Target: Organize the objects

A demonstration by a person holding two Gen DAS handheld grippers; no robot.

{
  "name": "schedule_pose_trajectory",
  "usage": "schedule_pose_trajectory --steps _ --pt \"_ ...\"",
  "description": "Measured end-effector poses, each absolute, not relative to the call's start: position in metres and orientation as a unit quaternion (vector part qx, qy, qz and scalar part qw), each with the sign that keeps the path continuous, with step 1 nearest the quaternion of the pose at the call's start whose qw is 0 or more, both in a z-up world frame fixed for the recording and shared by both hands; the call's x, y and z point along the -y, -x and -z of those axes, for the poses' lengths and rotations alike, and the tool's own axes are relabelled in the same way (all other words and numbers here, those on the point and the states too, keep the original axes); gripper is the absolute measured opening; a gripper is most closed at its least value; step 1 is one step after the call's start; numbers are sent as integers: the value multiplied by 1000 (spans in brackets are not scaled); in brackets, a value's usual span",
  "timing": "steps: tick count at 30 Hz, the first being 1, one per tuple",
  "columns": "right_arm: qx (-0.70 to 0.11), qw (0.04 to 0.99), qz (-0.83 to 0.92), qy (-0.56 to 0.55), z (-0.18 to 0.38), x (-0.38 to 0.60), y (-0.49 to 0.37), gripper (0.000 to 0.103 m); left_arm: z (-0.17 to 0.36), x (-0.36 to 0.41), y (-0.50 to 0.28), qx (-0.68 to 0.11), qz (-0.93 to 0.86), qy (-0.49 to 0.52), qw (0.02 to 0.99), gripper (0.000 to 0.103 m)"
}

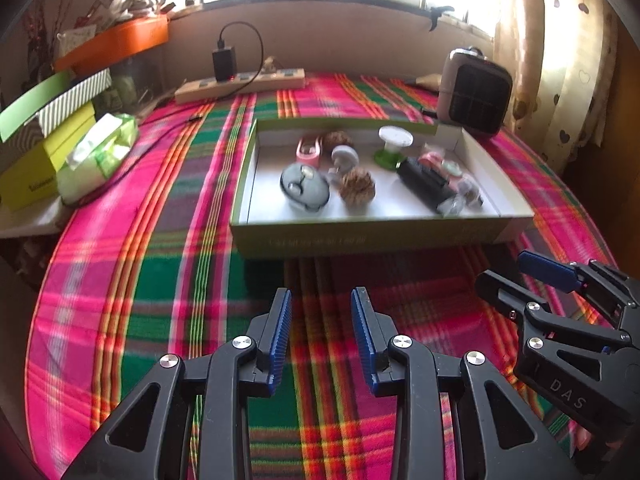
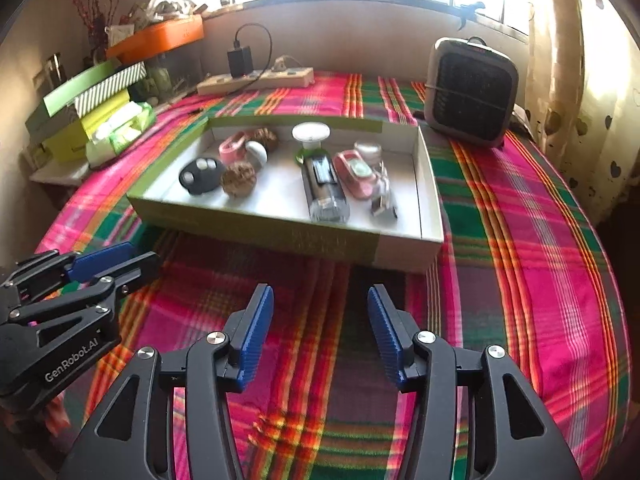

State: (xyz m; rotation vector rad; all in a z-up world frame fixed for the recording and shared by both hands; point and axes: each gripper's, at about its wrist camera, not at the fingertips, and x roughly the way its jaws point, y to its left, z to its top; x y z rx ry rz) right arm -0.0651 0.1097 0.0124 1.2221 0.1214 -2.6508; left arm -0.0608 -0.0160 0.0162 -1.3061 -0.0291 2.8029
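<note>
A shallow green-sided box with a white inside lies on the plaid cloth ahead of both grippers. In it lie a dark round fob, two brown pine cones, a pink clip, a white and green spool, a black cylinder and a pink tape dispenser. My left gripper hovers over the cloth short of the box, open and empty. My right gripper is beside it, open, nothing between its blue pads.
A small grey heater stands behind the box at the right. A power strip with a black charger lies at the back. Stacked green boxes and a tissue pack sit at the left edge.
</note>
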Motion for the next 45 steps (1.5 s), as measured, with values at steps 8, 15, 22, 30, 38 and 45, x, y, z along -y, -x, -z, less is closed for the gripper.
schedule_pose_trajectory --steps 8,15,22,30,38,45 --pt "-32 100 897 -430 -3 -115 58 55 -10 17 56 7 -902 430 20 30" --pt "-38 91 897 -430 -3 -116 51 57 -8 14 52 2 -902 432 21 32" --pt "-43 88 900 -425 -1 -118 43 64 -7 10 47 -12 -903 430 16 34" --pt "-38 80 903 -420 0 -119 35 66 -6 8 40 -10 -905 424 10 35" --pt "-37 79 904 -419 1 -120 33 66 -6 7 38 -5 -907 422 3 35" --pt "-37 79 904 -419 1 -120 33 66 -6 7 37 -6 -907 421 2 35"
